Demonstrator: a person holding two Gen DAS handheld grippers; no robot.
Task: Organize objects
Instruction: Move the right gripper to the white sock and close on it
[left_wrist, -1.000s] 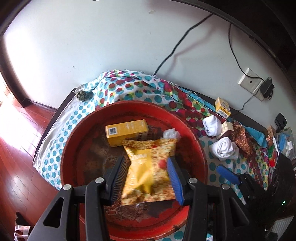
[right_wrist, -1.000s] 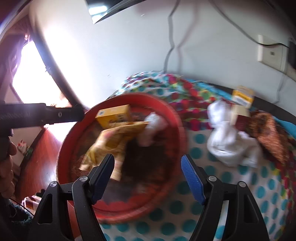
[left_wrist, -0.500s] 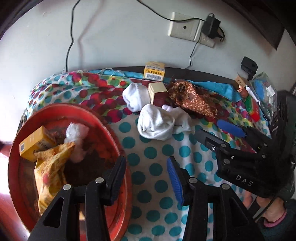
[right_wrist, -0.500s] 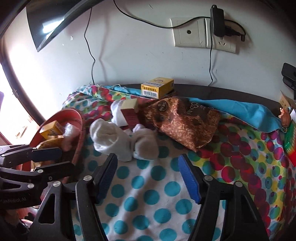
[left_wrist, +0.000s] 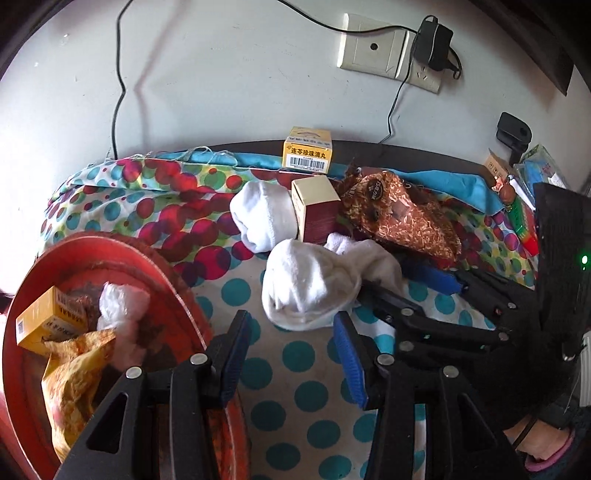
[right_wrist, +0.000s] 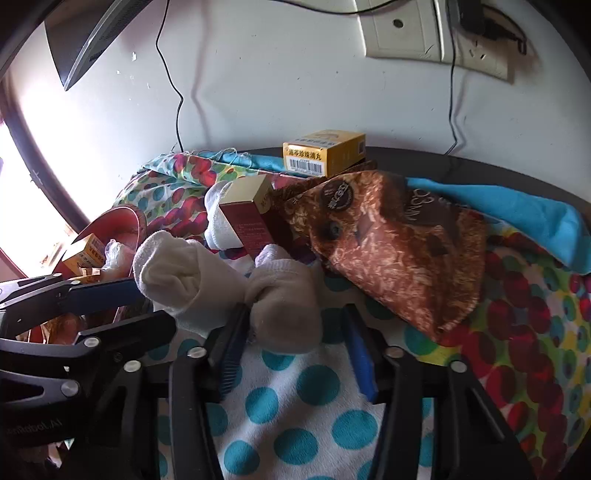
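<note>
Tray (left_wrist: 173, 291) holding yellow box (left_wrist: 44, 325), snack bag (left_wrist: 74, 376)

Far wall (left_wrist: 221, 74): white, matt, minor marks. Wall socket plate (left_wrist: 373, 48) upper right, with a black adapter (left_wrist: 432, 42) plugged in beside it. Black cables (left_wrist: 118, 92) hang down the wall to the dark table edge (left_wrist: 424, 155). Table covered by a polka-dot cloth (left_wrist: 295, 369). Strong daylight enters at far left (right_wrist: 26, 177). Dark angled panel (right_wrist: 92, 33) upper left.
</note>
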